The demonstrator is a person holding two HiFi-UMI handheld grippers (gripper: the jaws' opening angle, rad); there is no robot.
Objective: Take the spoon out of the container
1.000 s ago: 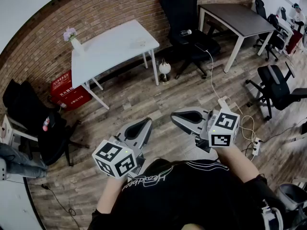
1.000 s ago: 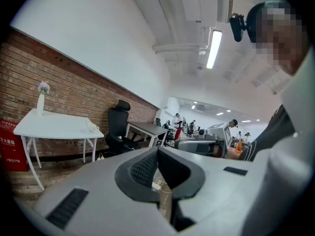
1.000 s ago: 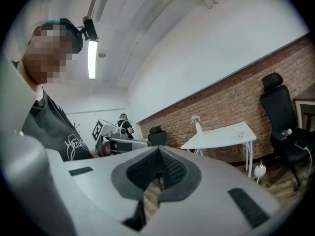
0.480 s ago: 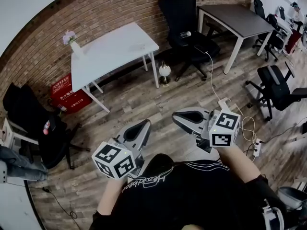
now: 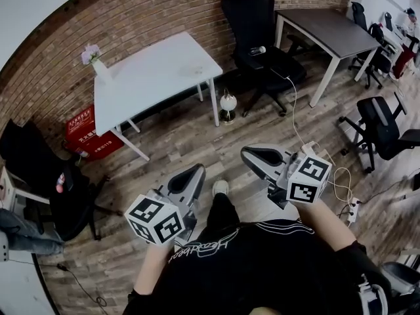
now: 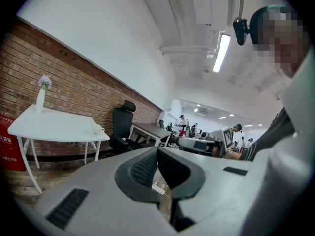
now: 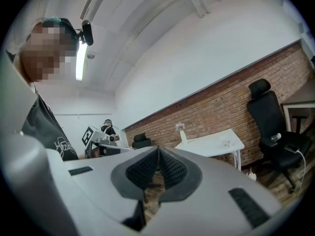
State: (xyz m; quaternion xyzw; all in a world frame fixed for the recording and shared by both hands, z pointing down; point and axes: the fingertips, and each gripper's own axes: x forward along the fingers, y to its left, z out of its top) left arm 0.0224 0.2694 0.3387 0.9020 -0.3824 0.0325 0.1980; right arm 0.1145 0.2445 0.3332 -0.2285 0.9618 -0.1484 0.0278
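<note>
I see no spoon in any view. A small white container-like object (image 5: 191,60) sits on the white table (image 5: 151,71) by the brick wall; in the left gripper view the same white object (image 6: 95,128) shows near the table's right end. Both grippers are held over the wooden floor, well short of the table. My left gripper (image 5: 191,174) is shut with nothing between its pads, and the left gripper view shows the left gripper (image 6: 157,154) closed. My right gripper (image 5: 252,155) is shut and empty too, as the right gripper (image 7: 158,154) shows in its own view.
A vase with a flower (image 5: 97,60) stands at the table's far left corner. A black office chair (image 5: 259,48) and a dark desk (image 5: 328,28) stand to the right. A red box (image 5: 88,133) lies under the table. A power strip and cables (image 5: 328,169) lie on the floor by the right gripper.
The person's shoe has come into view between the grippers. The whole view has shifted slightly toward the table. Both grippers stay shut.
</note>
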